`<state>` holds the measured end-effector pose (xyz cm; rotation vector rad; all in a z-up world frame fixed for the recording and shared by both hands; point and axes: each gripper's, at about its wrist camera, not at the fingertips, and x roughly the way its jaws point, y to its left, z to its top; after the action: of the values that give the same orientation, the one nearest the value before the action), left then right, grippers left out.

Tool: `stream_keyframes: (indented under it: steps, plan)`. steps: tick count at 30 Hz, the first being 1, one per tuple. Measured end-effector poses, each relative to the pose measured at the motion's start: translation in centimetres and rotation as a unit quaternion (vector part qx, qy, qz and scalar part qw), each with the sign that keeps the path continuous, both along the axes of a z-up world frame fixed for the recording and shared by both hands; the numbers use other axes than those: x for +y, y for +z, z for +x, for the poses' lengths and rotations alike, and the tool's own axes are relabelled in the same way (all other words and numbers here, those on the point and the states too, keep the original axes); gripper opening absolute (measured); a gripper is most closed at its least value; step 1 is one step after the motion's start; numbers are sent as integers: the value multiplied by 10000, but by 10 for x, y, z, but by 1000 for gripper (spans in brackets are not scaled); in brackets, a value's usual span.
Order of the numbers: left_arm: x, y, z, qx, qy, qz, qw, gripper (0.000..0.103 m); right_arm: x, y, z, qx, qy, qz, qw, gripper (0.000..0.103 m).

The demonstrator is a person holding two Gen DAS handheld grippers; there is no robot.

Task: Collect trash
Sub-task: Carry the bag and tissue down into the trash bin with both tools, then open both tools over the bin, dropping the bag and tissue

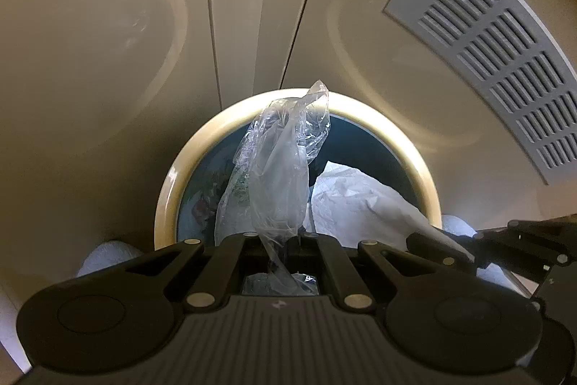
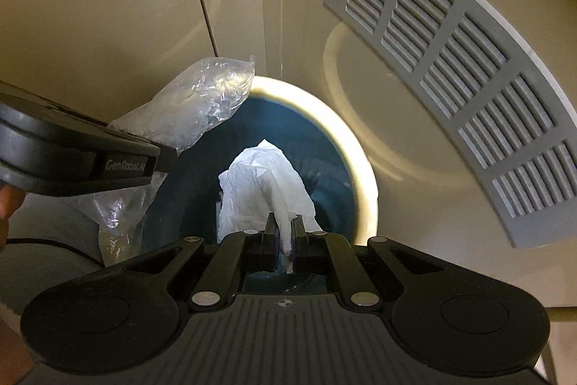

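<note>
- The left gripper [image 1: 285,246] is closed tight on a clear plastic wrapper [image 1: 277,168], which hangs over the left part of the bin [image 1: 166,190].
- The right gripper [image 2: 285,233] is closed on a crumpled white tissue [image 2: 263,183], held above the middle of the bin opening.
- To do this step well, I think both pieces should be fully inside the cream rim before the jaws open, because the light wrapper may catch on the edge.
- The bin seems to have a dark blue liner; its bottom is not clear.
- The floor [image 1: 90,60] is beige and glossy, with a grey vent grille [image 2: 468,67] at the right.
</note>
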<state>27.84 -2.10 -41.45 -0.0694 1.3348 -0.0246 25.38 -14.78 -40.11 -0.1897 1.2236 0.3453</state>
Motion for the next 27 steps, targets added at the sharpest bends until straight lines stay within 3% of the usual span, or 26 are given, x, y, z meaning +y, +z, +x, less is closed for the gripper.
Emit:
stream_keyframes:
  steps: [7,24,26,27]
  plan:
    - [1,-19,13,283,106,18,9995,2,-3,-13,17,348,-234,38,9991,7]
    - [-1,-54,31,780,127,113,9968,2,0,-18,26,643,-443,-131,9969,8]
    - [-2,-58,33,831,87,136,9964,9,1,-17,26,703,-494,-108,9962,14]
    - [-2,-60,32,828,72,104,9965,27,0,-16,27,703,-527,-112,9961,25]
